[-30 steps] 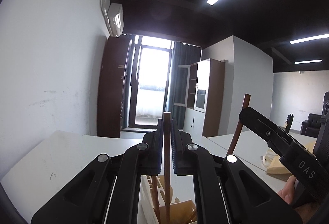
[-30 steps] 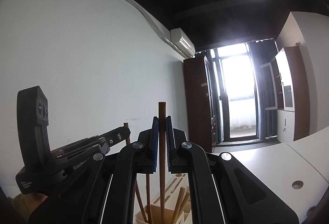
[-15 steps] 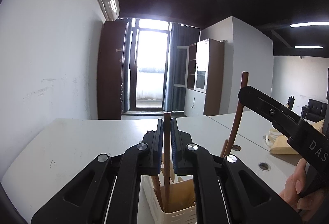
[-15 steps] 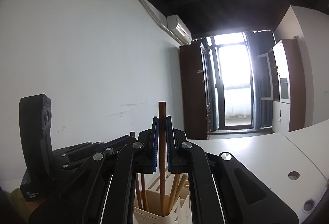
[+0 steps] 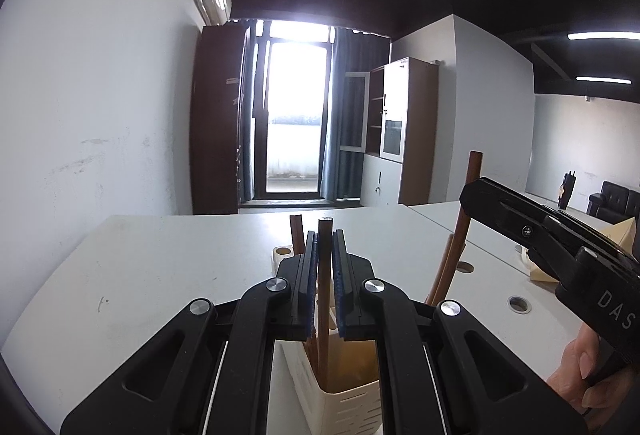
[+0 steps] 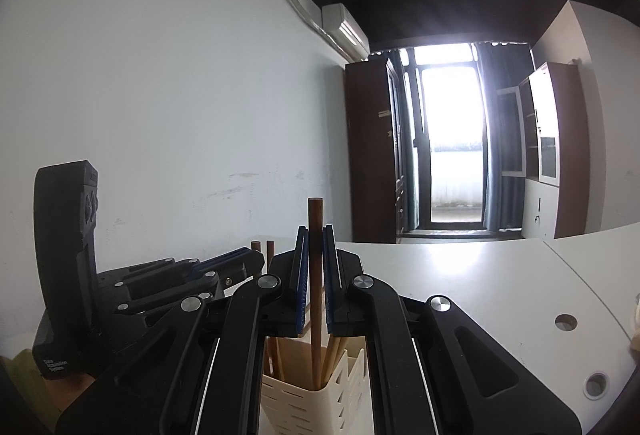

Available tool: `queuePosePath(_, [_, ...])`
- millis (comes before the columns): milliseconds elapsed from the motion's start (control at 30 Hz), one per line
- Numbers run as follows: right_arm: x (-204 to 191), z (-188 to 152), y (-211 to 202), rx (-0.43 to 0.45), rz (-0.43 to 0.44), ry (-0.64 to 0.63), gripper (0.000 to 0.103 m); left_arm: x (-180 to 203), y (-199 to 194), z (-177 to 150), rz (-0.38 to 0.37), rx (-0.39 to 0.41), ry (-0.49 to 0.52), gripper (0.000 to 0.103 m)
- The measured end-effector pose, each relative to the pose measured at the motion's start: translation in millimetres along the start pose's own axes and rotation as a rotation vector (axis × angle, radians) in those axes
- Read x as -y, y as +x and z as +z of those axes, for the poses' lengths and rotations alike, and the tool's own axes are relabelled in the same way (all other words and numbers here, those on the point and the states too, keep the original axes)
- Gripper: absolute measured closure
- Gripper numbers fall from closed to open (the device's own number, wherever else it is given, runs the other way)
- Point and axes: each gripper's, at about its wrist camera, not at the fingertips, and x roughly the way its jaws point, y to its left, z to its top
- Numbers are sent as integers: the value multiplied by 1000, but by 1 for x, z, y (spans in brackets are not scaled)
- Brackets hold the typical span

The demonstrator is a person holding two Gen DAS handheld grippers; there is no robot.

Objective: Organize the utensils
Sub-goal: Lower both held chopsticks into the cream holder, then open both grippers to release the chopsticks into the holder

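Chopstick upright betw left gripper pads; tip in holder.

We see matte black linkage arms on the left gripper and the right gripper, each with round silver screws and blue-faced pads (white lettering "DAS" marks one body). A hand shows, unsleeved.

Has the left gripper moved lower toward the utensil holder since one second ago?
Yes. The left gripper has come down: the cream utensil holder and the white table now sit higher in its view.
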Motion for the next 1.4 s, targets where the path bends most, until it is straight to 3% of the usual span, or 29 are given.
queuePosePath(467, [0,-10,10,-81,-21,-3,95,9,-11,-6,58,23,47,96])
queuePosePath(667, [6,-11,13,-98,-26,10,94,14,-15,-6,50,21,55,95])
queuePosePath(733, [9,-10,12,-96,-35,18,83,13,-16,-6,63,18,57,95])
queuePosePath(800, [11,-10,10,-96,-38,23,78,9,-15,-6,65,11,49,91])
queuePosePath(967, [13,-10,9,-106,-52,25,77,5,-17,-6,50,-13,29,83])
queuePosePath(1233, [13,-12,9,-126,-79,28,65,4,-22,-6,33,-29,28,70])
queuePosePath(1400, [14,-16,7,-142,-90,26,61,5,-27,-8,24,-36,41,67])
